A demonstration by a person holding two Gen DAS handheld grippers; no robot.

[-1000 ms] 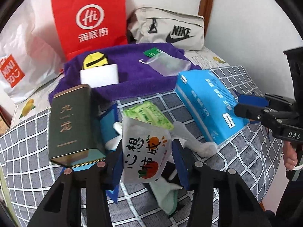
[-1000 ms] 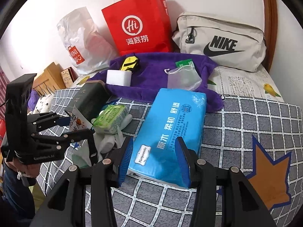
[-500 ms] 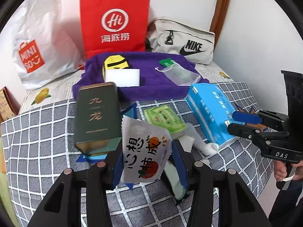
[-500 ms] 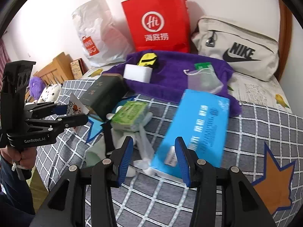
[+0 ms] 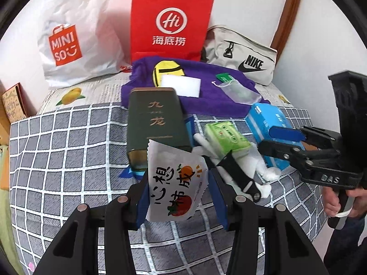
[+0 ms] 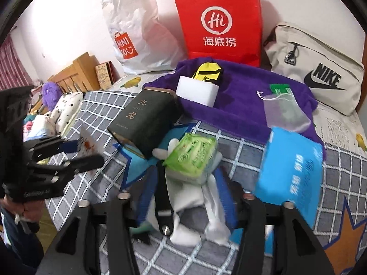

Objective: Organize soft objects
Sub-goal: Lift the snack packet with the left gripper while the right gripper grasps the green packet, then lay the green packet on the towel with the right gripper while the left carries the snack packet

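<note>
My left gripper (image 5: 176,197) is shut on a white snack packet (image 5: 174,190) printed with an orange and a tomato, held above the checked bedspread (image 5: 68,160). From the right wrist view it shows at the far left (image 6: 78,151). My right gripper (image 6: 187,197) hovers over white soft cloth pieces (image 6: 195,197) crossed by a black strap (image 6: 162,206). Its jaws are opening and the pads press on nothing. A green tissue pack (image 6: 192,158) lies just beyond its fingertips, and a blue tissue pack (image 6: 291,167) lies to the right.
A dark green tin (image 5: 156,123) lies mid-bed. Behind it a purple towel (image 5: 206,103) carries a white block (image 5: 181,86), a yellow item (image 5: 167,70) and a mesh pouch (image 5: 238,90). A red paper bag (image 5: 170,23), a Miniso bag (image 5: 75,41) and a Nike bag (image 5: 243,52) line the wall.
My right gripper has shifted left, from over the blue tissue pack to over the white cloth, and its jaws stand wider. The left gripper drifted left, still holding the packet.
</note>
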